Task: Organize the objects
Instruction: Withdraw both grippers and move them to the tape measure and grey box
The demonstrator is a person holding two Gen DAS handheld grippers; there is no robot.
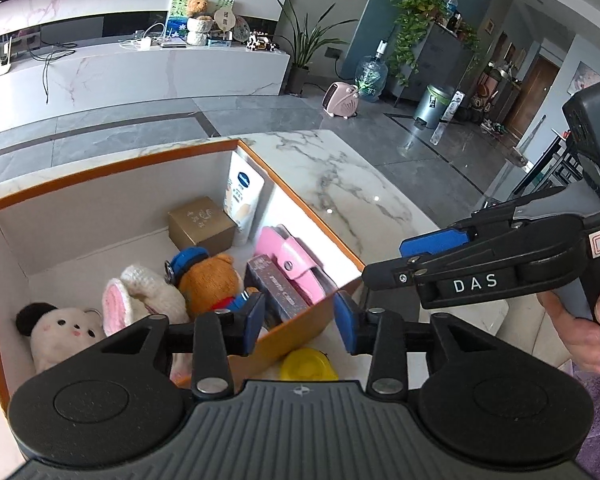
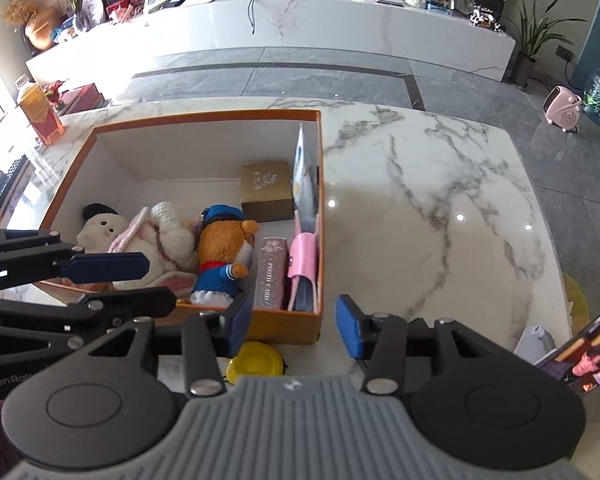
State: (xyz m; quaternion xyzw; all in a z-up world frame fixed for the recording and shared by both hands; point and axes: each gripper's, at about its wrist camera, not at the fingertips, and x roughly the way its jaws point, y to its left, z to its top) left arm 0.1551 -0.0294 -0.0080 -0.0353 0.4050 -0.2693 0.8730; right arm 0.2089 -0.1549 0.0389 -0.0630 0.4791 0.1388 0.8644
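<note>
Both the left hand-held gripper [image 1: 296,326] and the right hand-held gripper [image 2: 290,330] stand apart, empty. Risk: the yellow lid [image 2: 256,362] just beside the orange box [image 2: 204,114] gets overlooked, or nudged along the tabletop [image 2: 420,208].

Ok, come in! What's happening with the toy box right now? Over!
Left gripper open, empty. Right gripper open, empty. Orange box holds plush toys, gold box, pink wallet. Yellow lid outside, on the table by the box front.
</note>
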